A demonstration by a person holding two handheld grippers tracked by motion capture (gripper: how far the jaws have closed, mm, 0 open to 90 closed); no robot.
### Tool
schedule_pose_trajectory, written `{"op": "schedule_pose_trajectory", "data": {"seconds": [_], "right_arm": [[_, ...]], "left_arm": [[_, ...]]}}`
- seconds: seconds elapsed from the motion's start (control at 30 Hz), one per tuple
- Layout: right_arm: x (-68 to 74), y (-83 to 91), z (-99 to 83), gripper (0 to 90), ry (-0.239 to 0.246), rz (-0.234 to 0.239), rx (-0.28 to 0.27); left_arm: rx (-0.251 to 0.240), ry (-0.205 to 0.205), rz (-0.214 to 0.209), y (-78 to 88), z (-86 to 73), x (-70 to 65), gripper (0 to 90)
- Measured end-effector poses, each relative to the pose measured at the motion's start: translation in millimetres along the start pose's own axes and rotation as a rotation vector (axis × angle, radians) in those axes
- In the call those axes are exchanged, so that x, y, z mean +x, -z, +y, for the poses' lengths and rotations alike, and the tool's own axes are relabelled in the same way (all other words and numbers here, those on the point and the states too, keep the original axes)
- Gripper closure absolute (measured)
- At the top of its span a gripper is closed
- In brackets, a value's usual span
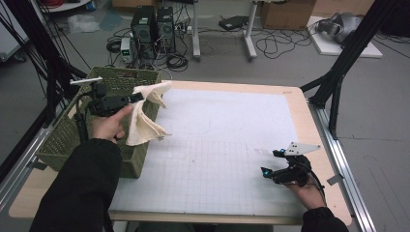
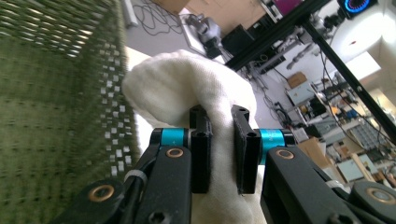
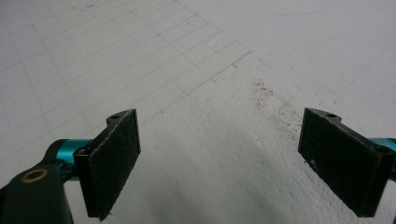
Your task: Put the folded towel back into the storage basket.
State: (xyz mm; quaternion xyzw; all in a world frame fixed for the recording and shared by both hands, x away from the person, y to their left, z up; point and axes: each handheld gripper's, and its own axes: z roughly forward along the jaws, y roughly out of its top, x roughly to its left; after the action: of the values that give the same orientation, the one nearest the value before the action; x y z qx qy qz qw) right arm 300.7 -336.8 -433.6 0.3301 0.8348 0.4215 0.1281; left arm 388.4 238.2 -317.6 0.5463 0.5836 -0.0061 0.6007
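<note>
1. Holding a fold of the cream cloth (image 2: 187,88), your left claw (image 2: 219,140) has its jaws drawn close together, the fabric pinched between the pads. In the high view the same left claw (image 1: 126,99) points across the rim of the green woven basket (image 1: 63,140).
2. Note where the cloth (image 1: 145,121) hangs: it is off the bench, draped from the jaws at the near right corner of the basket, with its lower tail falling outside the basket wall, over the edge of the white gridded mat (image 1: 227,145).
3. Treat the step in hand as the transfer of the cloth into the basket. The carry looks nearly complete; the drop is not yet made.
4. For the next move, bring the left claw further over the basket's open top so that the hanging tail clears the rim, then lower it and part the jaws. If you release too early, the tail is likely to drag the cloth back out over the wall.
5. Keep your right claw (image 3: 219,154) as it is: jaws wide apart, nothing between them, poised low over the mat. In the high view this right claw (image 1: 275,169) sits near the front right of the bench (image 1: 319,125), well apart from the basket.
</note>
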Motion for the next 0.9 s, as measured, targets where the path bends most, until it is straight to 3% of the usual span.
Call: {"op": "schedule_pose_trajectory", "data": {"seconds": [0.37, 0.9], "right_arm": [[0.0, -3.1, -0.4, 12.2, 0.007, 0.002, 0.012], [0.2, -3.8, -0.7, 12.2, 0.01, 0.0, 0.023]], "left_arm": [[-0.027, 0.031, 0.028, 24.2, 8.8, 23.3, 80.0], [0.032, 0.003, 0.12, 47.0, 10.9, 41.8, 80.0]]}}
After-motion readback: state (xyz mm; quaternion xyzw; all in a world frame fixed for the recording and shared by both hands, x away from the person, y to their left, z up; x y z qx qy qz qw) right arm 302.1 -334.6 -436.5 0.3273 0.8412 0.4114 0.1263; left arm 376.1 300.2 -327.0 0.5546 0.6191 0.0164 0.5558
